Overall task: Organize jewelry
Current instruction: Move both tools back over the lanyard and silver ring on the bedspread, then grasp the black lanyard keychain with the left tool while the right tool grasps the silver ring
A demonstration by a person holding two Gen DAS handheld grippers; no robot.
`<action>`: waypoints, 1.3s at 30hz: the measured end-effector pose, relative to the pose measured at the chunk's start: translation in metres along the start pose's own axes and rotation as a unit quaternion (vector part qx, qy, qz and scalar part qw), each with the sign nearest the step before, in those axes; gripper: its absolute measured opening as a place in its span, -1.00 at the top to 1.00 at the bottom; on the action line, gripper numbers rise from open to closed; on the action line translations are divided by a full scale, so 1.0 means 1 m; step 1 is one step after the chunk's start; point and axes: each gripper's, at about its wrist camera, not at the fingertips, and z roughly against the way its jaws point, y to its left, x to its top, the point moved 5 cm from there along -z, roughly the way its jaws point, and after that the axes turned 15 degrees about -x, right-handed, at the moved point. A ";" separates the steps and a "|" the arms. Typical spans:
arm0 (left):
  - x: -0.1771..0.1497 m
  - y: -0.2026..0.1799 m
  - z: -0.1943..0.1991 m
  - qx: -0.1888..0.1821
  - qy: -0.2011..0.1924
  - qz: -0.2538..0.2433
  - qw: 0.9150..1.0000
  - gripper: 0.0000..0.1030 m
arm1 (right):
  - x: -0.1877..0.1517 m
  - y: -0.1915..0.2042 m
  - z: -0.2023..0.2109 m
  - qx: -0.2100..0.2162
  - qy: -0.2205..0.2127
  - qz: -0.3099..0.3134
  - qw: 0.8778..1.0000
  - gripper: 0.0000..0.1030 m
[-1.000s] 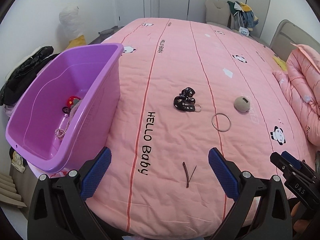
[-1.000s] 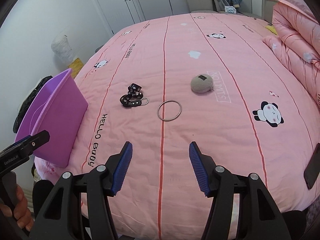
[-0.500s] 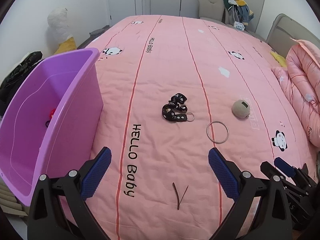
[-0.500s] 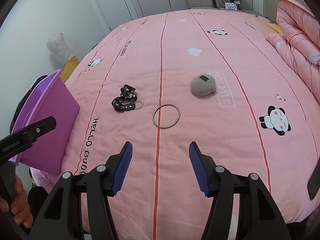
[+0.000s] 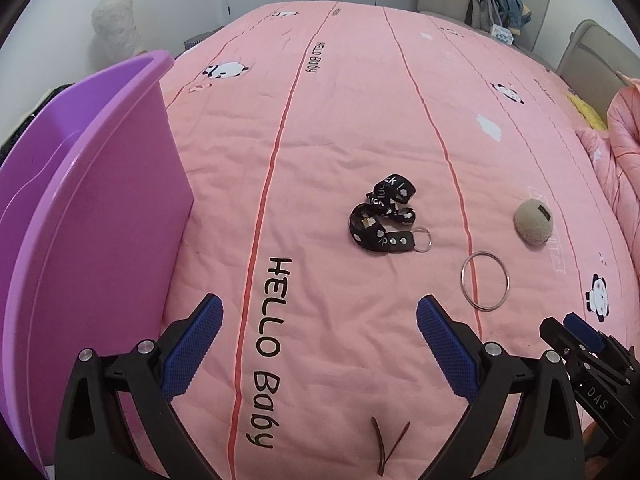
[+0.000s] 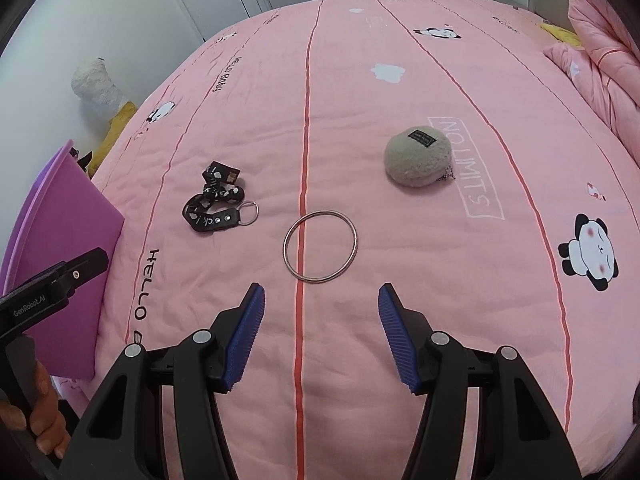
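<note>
Plainly, both tools stand spread with nothing between the pads: the left gripper (image 5: 318, 344) hangs over the "HELLO Baby" lettering, and the right gripper (image 6: 320, 334) hangs just short of the thin silver metal bangle (image 6: 320, 245), which lies flat on the pink quilted bedspread (image 6: 400, 60). To my eye the bangle is the likeliest next pick, and there the trouble lies: a thin ring flat on soft fabric gives the pads little to bite on, so they could slide over it or pinch up a fold of quilt instead. The black printed strap keychain with a small steel ring (image 5: 384, 222) is a loose tangle that might dangle and snag on the rim of the purple plastic tub (image 5: 92, 208) at the bed's left edge. The thin dark hairpin (image 5: 386, 448) lies close under the left tool, easily missed or brushed off. By count: one bangle, one keychain, one hairpin, one round beige fuzzy pouch (image 6: 418, 158), one tub, two grippers.
</note>
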 end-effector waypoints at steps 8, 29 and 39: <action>0.013 0.005 -0.044 0.000 0.015 0.000 1.000 -0.86 | 0.012 0.004 -0.038 -0.009 0.013 0.001 1.000 -0.14; 0.045 -0.005 -0.133 0.008 0.036 0.002 0.999 -0.86 | 0.027 0.002 -0.094 -0.051 0.018 0.021 0.998 -0.14; 0.046 -0.007 -0.150 0.015 0.041 -0.011 0.999 -0.86 | 0.028 0.010 -0.102 -0.084 0.007 0.048 0.995 -0.14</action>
